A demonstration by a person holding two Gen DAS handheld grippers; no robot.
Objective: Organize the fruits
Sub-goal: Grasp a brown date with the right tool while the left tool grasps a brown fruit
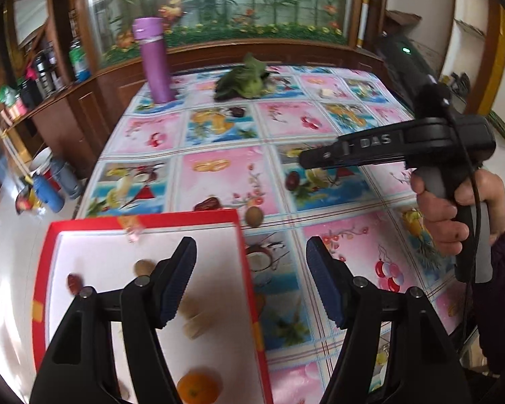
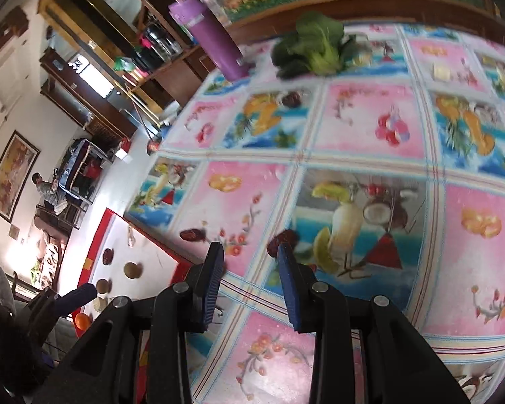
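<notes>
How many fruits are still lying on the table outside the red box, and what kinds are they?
Red dates: 3
Brown round fruit: 1
Total: 4

Purple bottle point(image 1: 153, 59) upright at the far edge of the fruit-patterned surface point(image 1: 286, 124); leafy green vegetable point(image 1: 244, 80) lying nearby; wooden shelving point(image 1: 33, 101) beyond, crowded with containers.

Bright daylight, motion blur (fisheye-warped edges).
</notes>
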